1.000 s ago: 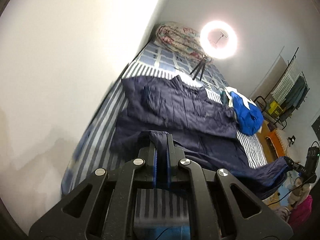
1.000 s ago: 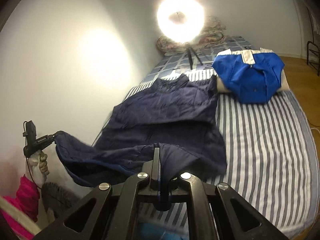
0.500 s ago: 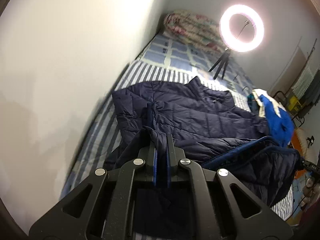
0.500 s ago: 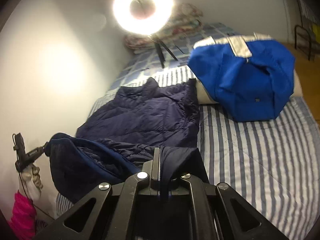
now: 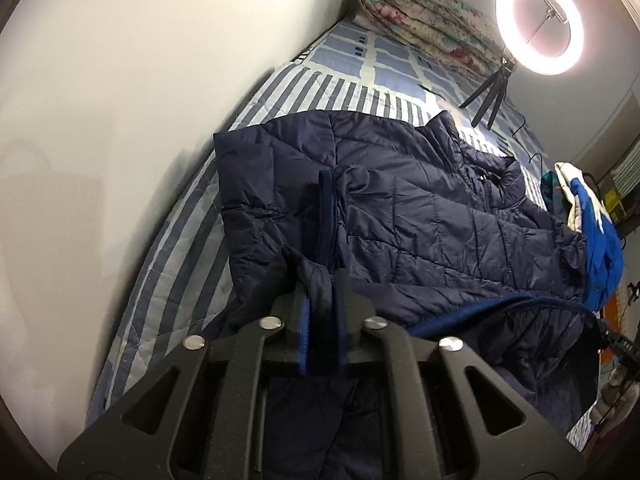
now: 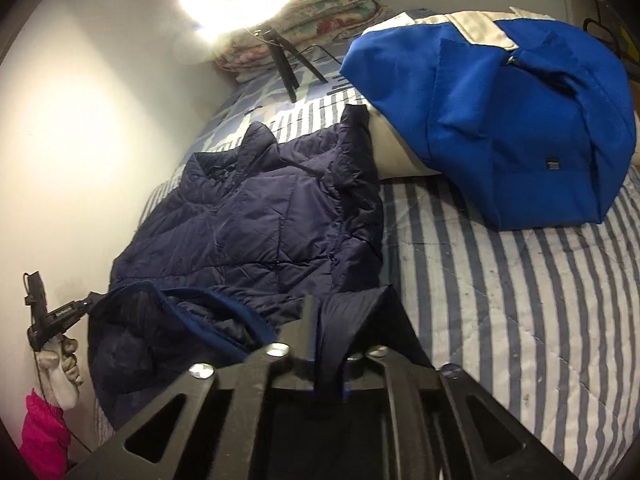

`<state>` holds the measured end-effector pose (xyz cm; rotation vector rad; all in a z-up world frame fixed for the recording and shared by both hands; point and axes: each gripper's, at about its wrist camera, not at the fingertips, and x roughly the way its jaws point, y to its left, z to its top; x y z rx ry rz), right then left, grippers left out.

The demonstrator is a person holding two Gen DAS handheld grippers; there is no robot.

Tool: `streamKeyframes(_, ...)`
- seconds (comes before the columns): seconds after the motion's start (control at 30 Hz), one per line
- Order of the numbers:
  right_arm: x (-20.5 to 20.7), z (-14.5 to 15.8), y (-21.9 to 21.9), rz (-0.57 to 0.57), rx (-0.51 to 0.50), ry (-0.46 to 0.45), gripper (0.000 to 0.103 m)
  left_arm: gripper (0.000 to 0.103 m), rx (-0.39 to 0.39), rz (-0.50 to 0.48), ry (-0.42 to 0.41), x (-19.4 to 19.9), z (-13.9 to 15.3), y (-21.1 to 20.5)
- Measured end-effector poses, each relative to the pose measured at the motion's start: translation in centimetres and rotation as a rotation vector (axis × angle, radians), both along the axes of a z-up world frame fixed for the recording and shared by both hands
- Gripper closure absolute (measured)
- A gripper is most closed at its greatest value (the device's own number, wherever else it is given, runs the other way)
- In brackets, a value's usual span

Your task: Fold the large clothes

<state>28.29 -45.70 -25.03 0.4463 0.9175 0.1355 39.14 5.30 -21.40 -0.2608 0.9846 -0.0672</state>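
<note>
On the striped bed (image 6: 520, 300) we have the navy quilted jacket (image 5: 420, 216) lying flat, collar toward the ring light (image 5: 538, 24), with its hem end folded up over the body. Step in hand, as we judge it: lay the hem down and let go. To do it well, we set both corners level and square to the sides, smooth the fold, then pull straight back so nothing drags. Left gripper (image 5: 322, 320): jaws have just been opening, now slightly apart, hem fabric between them, loosely touching. Right gripper (image 6: 326, 350): same, jaws just opening, a narrow gap, hem corner between them. The blue garment (image 6: 500, 120) sits just beside the jacket, untouched.
</note>
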Motion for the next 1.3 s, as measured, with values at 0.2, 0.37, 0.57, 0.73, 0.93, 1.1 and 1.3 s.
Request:
streamKeyframes(0.2,-0.6,1.1,-0.7,0.036,0.077,-0.057,0.046,0.040,-0.056,0.007,-0.057,-0.4,2.2,1.1)
streamKeyframes(0.37,-2.3,2.4,-2.5,0.009,0.061,-0.115,0.040,0.038,-0.023,-0.012,-0.096,-0.9,2.9,2.3)
streamKeyframes(0.57,-1.9,0.6,-2.6,0.008,-0.074,-0.040,0.035,0.038,0.105,-0.067,-0.038,0.4,0.3,1.2)
streamKeyframes(0.73,-0.3,-0.1,-1.4,0.033,-0.095,-0.023,0.035,0.038,0.147,-0.084,-0.029,2.6,-0.7,0.0)
streamKeyframes(0.93,1.0,-0.3,-0.6,0.052,-0.078,-0.003,0.054,0.056,0.114,-0.102,0.002,4.3,-1.8,-0.6)
streamKeyframes(1.1,0.9,0.0,-0.8,0.050,-0.078,-0.014,0.091,0.094,0.133,-0.126,0.010,4.1,-2.0,-1.1)
streamKeyframes(1.3,0.3,1.2,-0.1,0.040,-0.130,-0.046,0.101,0.099,0.123,-0.111,-0.024,3.4,-0.9,-0.8)
